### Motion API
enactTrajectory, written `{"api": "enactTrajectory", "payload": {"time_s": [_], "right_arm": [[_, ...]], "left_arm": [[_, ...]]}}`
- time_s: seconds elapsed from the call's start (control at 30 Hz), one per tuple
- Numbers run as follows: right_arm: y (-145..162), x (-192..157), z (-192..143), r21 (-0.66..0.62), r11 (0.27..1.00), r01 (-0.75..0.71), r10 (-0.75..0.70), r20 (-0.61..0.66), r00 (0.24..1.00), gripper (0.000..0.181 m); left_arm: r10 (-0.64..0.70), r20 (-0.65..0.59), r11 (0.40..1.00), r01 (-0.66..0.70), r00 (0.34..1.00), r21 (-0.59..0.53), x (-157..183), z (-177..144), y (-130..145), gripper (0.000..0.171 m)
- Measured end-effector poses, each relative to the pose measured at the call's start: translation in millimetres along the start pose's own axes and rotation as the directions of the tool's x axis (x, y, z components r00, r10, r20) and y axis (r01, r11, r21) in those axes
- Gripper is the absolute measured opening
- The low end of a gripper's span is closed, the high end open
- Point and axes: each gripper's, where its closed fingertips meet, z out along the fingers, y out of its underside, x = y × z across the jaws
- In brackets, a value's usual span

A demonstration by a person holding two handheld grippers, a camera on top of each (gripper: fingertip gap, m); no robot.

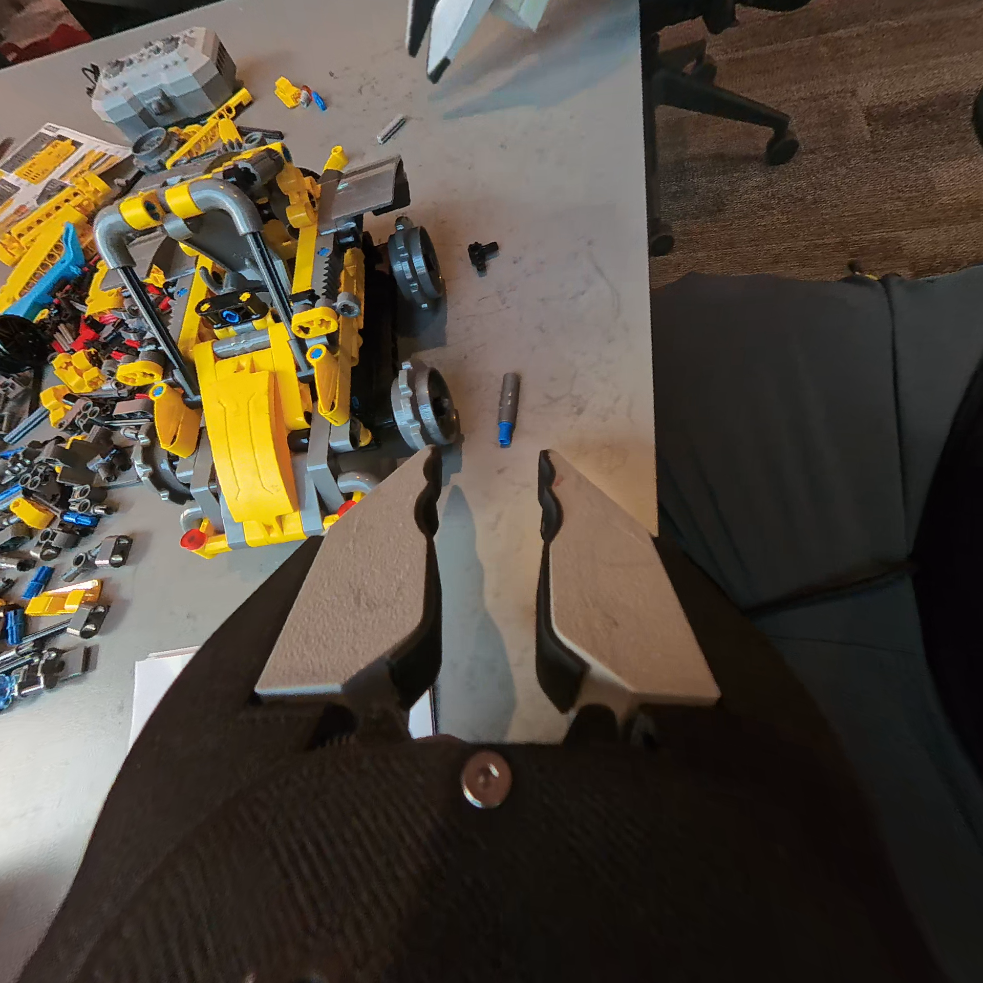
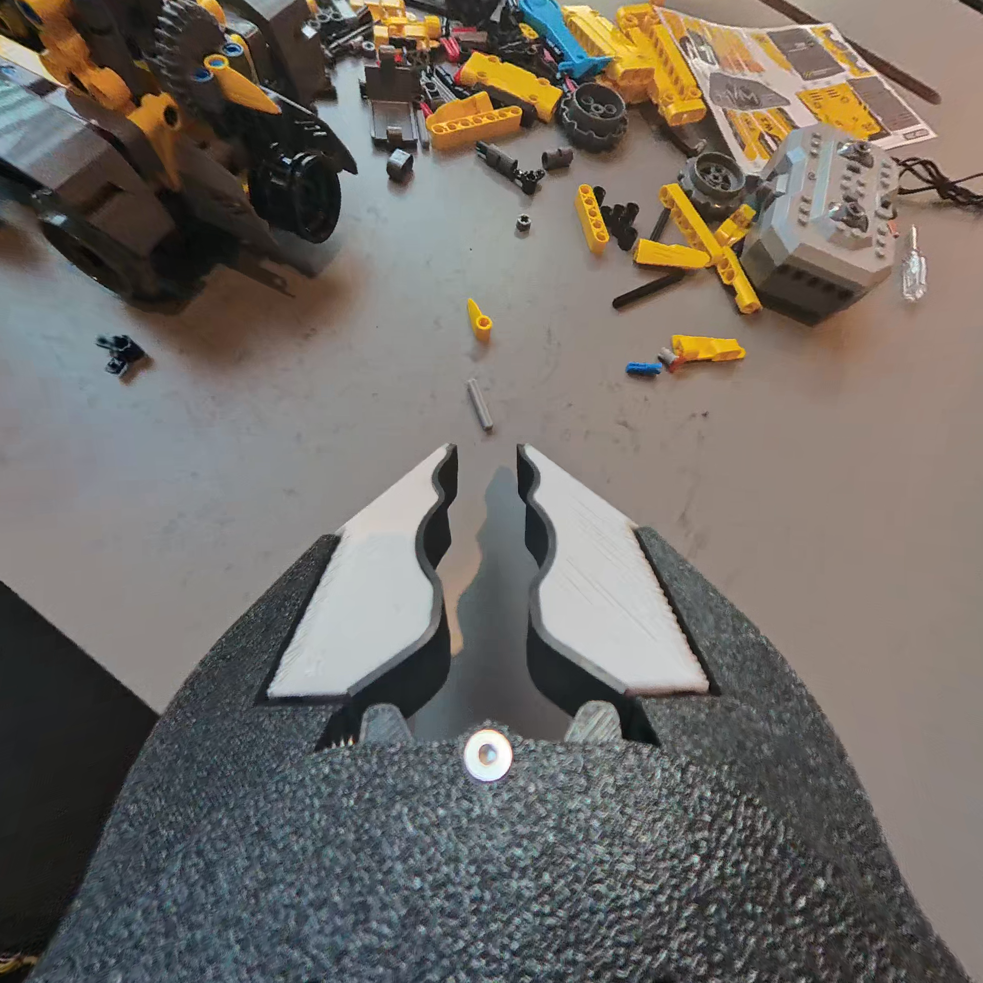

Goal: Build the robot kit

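Note:
A yellow and grey brick-built vehicle (image 1: 255,372) stands on the grey table (image 1: 558,213); it also shows in the right wrist view (image 2: 159,159) at the upper left. My left gripper (image 1: 489,457) is open and empty above the table's right edge, just right of the vehicle's front wheel (image 1: 425,409). A grey pin with a blue tip (image 1: 508,407) lies just ahead of it. My right gripper (image 2: 486,452) is open and empty over bare table, with a small grey axle (image 2: 480,404) just ahead and a yellow pointed piece (image 2: 478,319) beyond. Its tips show far off in the left wrist view (image 1: 452,42).
Loose yellow, black and blue bricks (image 2: 532,96) lie in a heap, with a grey battery box (image 2: 819,228), a printed sheet (image 2: 787,80) and a small screwdriver (image 2: 914,266). A black connector (image 1: 481,252) lies alone. Office chairs (image 1: 713,96) stand past the table edge. The tips of one gripper are about 25 centimetres away from the tips of the other. The small grey axle (image 2: 480,404) sits 4 centimetres or so from the ends of my right fingers. The left camera catches it too, in the left wrist view (image 1: 391,132). The left gripper is farther from the yellow pointed piece (image 2: 478,319), some 25 centimetres, than the right, some 7 centimetres.

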Motion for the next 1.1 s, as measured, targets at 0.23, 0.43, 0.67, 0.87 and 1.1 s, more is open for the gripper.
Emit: {"api": "enactTrajectory", "payload": {"time_s": [0.23, 0.43, 0.67, 0.87, 1.1], "right_arm": [[-3, 0, 33, -0.08, 0.997, 0.021, -0.006, 0.185, 0.983, 0.007], [-8, -20, 28, -0.083, 0.996, -0.014, 0.035, 0.259, 0.965, 0.001], [-57, -134, -15, 0.067, 0.998, 0.0, -0.033, 0.496, 0.868, 0.001], [-60, -200, -21, 0.063, 0.989, 0.132, -0.145, 0.556, 0.818, 0.001], [-53, -232, -17, 0.026, 0.989, 0.147, -0.13, 0.634, 0.762, 0.001]], "left_arm": [[-0.003, 0.031, 1.0, 0.003, 1.0, 0.014, -4, -2, -2, 0.031], [0.002, 0.09, 1.0, -0.004, 0.996, 0.022, -9, -2, -4, 0.023], [0.178, 0.113, 0.981, -0.185, 0.978, 0.059, 22, 11, -47, 0.012], [0.307, 0.186, 0.949, -0.314, 0.933, 0.007, 24, 18, -63, 0.016], [0.321, 0.122, 0.946, -0.324, 0.939, 0.008, 40, 20, -48, 0.012]]}}
